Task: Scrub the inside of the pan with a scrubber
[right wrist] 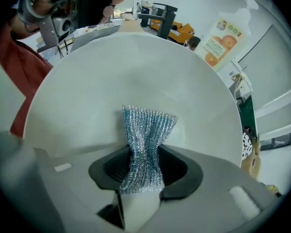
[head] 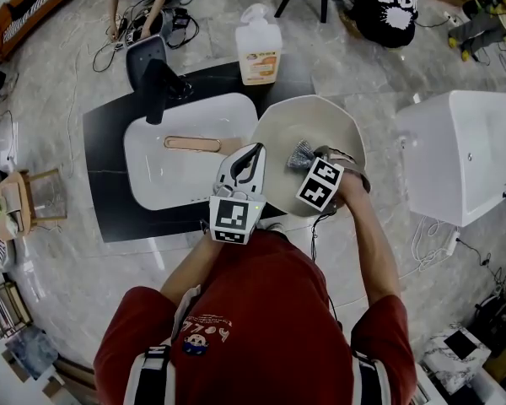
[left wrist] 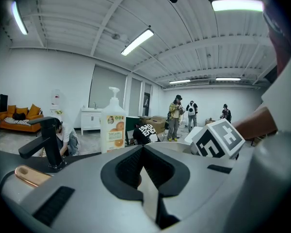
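a person in a red top stood over a white sink [head: 164, 180] set in a black counter [head: 105, 184], working a two-jaw tool in each hand. the right gripper [head: 309, 162] had its jaws clamped tight on the lower end of a silvery mesh scrubber [head: 300, 154], which was pinched to a waist between the dark pads and fanned out above them. the scrubber's free end lay against the inner wall of the white pan [head: 320, 125], low in the bowl and near its middle. the pan was held tilted at the sink's right edge, its open side turned toward the person. the left gripper [head: 251, 154] had its jaws drawn together where the wooden handle [head: 192, 143] met the pan's left rim. the handle reached out over the basin. a black faucet [head: 156, 87] and a pump bottle of soap [head: 258, 47] stood behind.
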Demonstrator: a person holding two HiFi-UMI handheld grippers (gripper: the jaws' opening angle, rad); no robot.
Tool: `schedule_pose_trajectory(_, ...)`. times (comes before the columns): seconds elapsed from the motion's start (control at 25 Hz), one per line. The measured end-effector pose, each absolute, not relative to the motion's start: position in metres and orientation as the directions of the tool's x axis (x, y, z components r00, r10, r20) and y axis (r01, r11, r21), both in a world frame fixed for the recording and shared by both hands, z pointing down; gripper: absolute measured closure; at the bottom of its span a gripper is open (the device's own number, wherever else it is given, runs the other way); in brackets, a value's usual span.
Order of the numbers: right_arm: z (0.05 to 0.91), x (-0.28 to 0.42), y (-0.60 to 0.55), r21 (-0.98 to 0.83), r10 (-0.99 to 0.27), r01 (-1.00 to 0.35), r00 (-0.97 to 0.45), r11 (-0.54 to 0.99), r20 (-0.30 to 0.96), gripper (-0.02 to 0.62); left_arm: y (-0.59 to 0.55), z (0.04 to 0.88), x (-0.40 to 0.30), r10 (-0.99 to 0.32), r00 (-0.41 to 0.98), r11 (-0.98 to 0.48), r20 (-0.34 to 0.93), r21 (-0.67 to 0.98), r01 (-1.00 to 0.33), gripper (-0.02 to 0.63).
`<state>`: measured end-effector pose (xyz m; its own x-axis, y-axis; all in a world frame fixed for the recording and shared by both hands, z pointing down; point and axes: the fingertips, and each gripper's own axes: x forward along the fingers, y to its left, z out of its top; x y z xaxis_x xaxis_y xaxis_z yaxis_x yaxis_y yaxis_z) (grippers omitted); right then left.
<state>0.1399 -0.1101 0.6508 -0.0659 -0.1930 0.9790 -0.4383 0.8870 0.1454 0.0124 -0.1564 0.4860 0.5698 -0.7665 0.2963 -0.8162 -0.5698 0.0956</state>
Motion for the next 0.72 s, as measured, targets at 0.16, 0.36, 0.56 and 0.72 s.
schedule_pose_trajectory(0.16,0.652,0.158,-0.135,0.246,-0.275,-0.478,0.01,0.843,0.961,0.416,-0.155,0.486,0.013,-0.764,0.571,-0.572,0.299,0.095,-0.815,0.6)
schedule_pose_trajectory(0.36,0.654,0.165,-0.163,0.323,-0.341,-0.506,0.059,0.8,0.938,0.416,-0.158,0.487,0.011,-0.759,0.575,-0.577,0.304,0.095,-0.811,0.6)
schedule_pose_trajectory(0.56,0.655,0.171,-0.165,0.352,-0.33,-0.489,0.133,0.799,0.935,0.416,-0.16,0.485,0.01,-0.762,0.574,-0.576,0.3,0.09,-0.812,0.6)
schedule_pose_trajectory(0.72,0.655,0.175,-0.153,0.324,-0.278,-0.487,0.166,0.811,0.946,0.416,-0.159,0.485,0.009,-0.763,0.572,-0.574,0.3,0.091,-0.814,0.6)
